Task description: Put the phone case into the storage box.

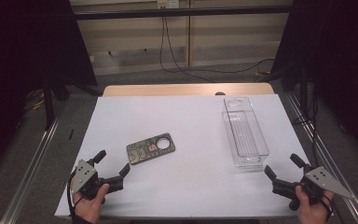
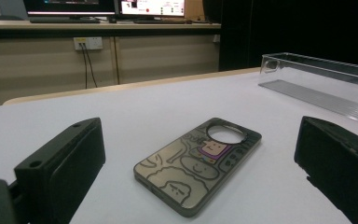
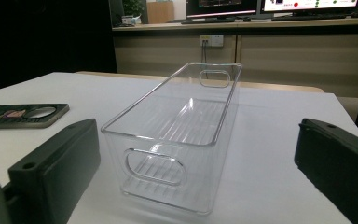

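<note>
A dark, flat phone case with cartoon line-drawings and a round camera cut-out [image 1: 150, 148] lies face-up on the white worktop [image 1: 186, 116], a little left of centre — open to a straight approach from the near edge. At about two o'clock from it, well apart, a clear, long rectangular plastic bin with cut-out handles [image 1: 244, 132] stands upright and empty, its long side running away from the person, which looks like the likely place for the case. The left gripper [image 1: 112, 164] sits at about seven o'clock from the case, near it but not touching; its fingers [image 2: 60, 170] are spread wide and hold nothing, the case framed between them. The right gripper [image 1: 284, 167] waits at about five o'clock from the bin, just beside its near end — fingers [image 3: 51, 172] likewise wide apart and empty, lined up on the bin's near wall.
</note>
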`<state>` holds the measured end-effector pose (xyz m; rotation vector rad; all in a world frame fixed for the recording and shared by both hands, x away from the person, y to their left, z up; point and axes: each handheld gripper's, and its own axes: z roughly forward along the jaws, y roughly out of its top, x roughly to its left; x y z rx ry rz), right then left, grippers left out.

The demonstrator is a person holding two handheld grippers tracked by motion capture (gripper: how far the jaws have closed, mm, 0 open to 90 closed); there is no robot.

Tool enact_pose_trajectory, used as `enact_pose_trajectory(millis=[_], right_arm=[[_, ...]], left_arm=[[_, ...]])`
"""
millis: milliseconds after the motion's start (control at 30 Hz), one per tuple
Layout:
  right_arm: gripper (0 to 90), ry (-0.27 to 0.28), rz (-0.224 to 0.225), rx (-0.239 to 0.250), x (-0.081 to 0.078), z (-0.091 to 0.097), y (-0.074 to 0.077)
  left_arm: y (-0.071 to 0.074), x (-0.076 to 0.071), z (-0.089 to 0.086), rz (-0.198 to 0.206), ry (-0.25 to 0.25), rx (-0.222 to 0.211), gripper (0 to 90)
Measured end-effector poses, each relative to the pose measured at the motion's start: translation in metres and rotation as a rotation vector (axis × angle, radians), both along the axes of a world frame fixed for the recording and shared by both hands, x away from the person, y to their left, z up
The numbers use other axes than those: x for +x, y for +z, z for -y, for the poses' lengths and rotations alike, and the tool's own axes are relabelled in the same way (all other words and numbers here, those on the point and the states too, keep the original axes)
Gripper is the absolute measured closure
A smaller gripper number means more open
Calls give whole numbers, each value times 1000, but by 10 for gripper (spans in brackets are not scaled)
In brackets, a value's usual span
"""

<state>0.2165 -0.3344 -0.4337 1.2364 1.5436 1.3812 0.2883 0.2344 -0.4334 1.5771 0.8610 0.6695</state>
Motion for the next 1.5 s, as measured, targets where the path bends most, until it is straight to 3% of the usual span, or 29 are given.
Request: enact_pose_trajectory(millis=[500, 800, 900, 1033, 1300, 1400, 1500], right_arm=[[0, 12, -10, 6, 0, 0, -2], [0, 26, -11, 6, -1, -3, -1], [0, 33, -11, 1, -1, -4, -1], [0, 32, -12, 3, -1, -4, 0], [0, 39, -9, 6, -2, -4, 0], [0, 39, -11, 8, -2, -4, 0], [0, 36, -13, 12, -2, -4, 0]], left_arm=[[-1, 0, 0, -23, -17, 14, 17], [-2, 2, 8, -42, -75, 35, 43], [0, 5, 8, -57, -74, 46, 38], [-1, 10, 8, -84, -104, 25, 49], [2, 22, 17, -94, -146, 36, 47], [4, 25, 21, -92, -151, 60, 43], [6, 29, 25, -102, -154, 47, 42]])
